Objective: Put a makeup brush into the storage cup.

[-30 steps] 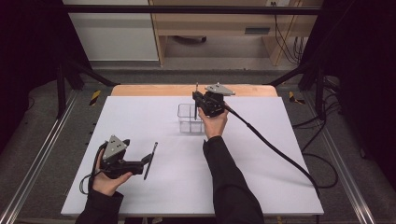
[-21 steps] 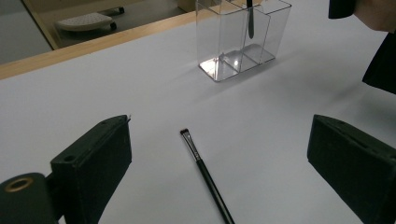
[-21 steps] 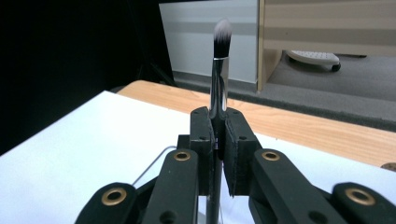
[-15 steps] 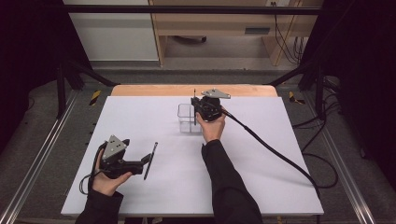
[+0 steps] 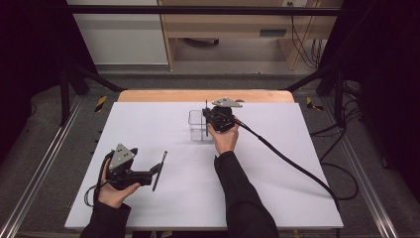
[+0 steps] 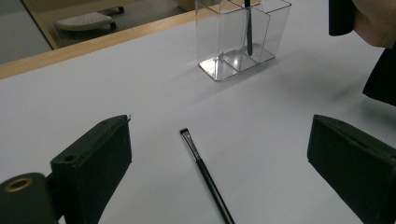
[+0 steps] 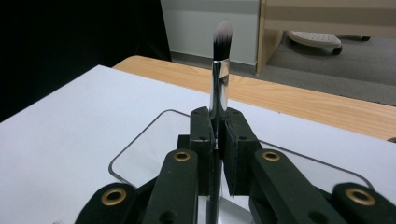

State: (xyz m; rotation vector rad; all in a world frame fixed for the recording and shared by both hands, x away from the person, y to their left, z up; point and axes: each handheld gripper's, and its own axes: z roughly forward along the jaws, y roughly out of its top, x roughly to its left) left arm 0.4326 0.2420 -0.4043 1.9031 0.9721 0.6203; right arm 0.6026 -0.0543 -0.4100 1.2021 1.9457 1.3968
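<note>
We count two brushes and one clear organizer (image 5: 197,126), our right gripper (image 5: 211,118) clamped on the upright brush (image 7: 219,70) above it, thin brush (image 5: 159,170) flat on the counter (image 5: 297,163) nearer us, between our wide-open left gripper (image 5: 153,174) jaws, bare counter all round.

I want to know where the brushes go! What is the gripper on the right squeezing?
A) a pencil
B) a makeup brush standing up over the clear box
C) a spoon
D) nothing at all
B: the right gripper has its jaws shut on the handle of a makeup brush, bristles pointing up, right over the clear box.
</note>
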